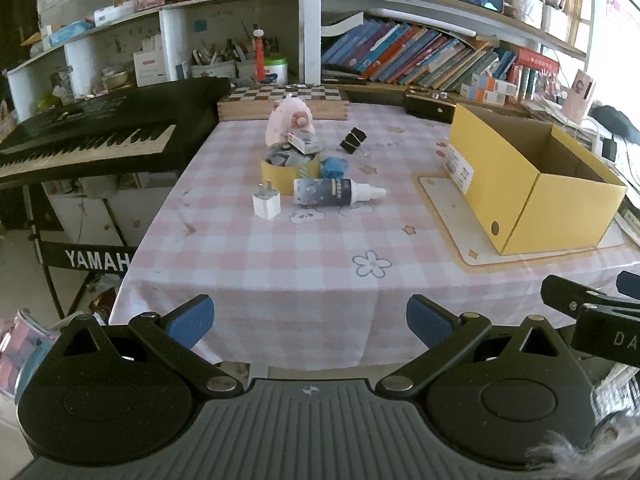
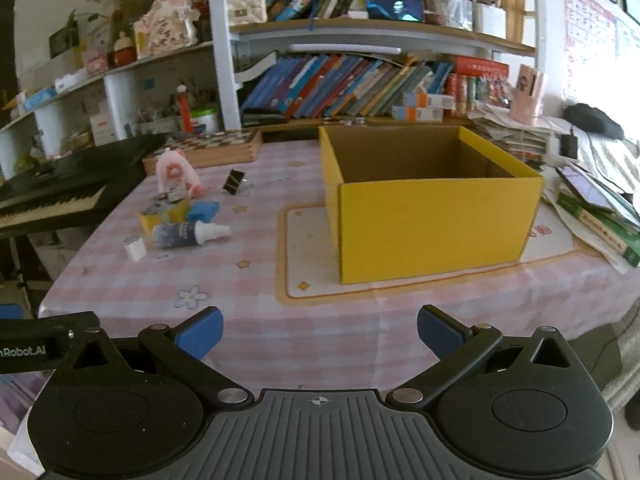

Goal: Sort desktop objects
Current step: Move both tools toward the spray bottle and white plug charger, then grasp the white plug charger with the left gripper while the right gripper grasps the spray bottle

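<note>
Facing one box (image 2: 432, 232), one bottle (image 1: 336, 192)

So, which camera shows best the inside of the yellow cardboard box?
The right wrist view: the yellow cardboard box faces it squarely, and its brown inner walls show, though the floor stays hidden. The left wrist view shows the same box from its corner, off to the side, with less of the inside visible.

In my left wrist view, the charger plug (image 1: 266, 202) sits left of the spray bottle (image 1: 334, 192), both before the tape roll (image 1: 289, 169). The binder clip (image 1: 353, 140) lies right of that, the box (image 1: 532, 176) at right, the chessboard (image 1: 282, 100) behind.
</note>
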Demonstrator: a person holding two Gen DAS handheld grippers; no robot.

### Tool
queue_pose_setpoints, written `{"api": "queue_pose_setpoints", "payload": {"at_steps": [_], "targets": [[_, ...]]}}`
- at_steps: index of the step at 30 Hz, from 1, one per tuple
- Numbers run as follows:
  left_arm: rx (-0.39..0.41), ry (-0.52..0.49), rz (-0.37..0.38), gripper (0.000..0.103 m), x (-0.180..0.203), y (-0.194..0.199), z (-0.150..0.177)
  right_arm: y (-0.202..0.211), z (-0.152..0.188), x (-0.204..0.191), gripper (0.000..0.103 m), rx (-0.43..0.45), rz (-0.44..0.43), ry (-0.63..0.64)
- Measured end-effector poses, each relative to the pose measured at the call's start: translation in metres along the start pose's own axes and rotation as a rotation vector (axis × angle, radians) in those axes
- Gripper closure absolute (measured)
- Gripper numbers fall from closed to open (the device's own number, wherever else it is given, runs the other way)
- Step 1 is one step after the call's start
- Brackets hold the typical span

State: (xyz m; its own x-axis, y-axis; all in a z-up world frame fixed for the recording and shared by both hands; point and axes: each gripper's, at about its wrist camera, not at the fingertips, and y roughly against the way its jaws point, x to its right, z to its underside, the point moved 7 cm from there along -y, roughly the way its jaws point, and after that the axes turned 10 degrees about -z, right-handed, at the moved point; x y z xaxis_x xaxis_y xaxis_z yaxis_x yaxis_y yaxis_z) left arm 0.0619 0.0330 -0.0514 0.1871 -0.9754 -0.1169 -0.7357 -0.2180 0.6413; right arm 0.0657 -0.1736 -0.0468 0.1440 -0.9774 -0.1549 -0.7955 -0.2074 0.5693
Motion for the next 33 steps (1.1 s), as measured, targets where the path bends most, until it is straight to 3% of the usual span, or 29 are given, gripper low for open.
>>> {"api": "queue_pose_setpoints", "payload": {"at_steps": [16, 28, 33], "targets": [[-0.010, 0.071, -0.034, 0.000, -0.030, -0.012, -0.003, -0.018, -0.012, -0.041, 0.000, -0.018, -0.140, 0.094], [-0.008, 0.041, -0.102, 0.000, -0.047, -0.031, -0.012, -0.048, -0.020, -0.071, 0.000, -0.054, -0.242, 0.151], [-0.027, 0.045, -0.086, 0.000, -0.049, -0.049, -0.020, -0.067, -0.027, -0.076, 0.000, -0.076, -0.262, 0.171]]}}
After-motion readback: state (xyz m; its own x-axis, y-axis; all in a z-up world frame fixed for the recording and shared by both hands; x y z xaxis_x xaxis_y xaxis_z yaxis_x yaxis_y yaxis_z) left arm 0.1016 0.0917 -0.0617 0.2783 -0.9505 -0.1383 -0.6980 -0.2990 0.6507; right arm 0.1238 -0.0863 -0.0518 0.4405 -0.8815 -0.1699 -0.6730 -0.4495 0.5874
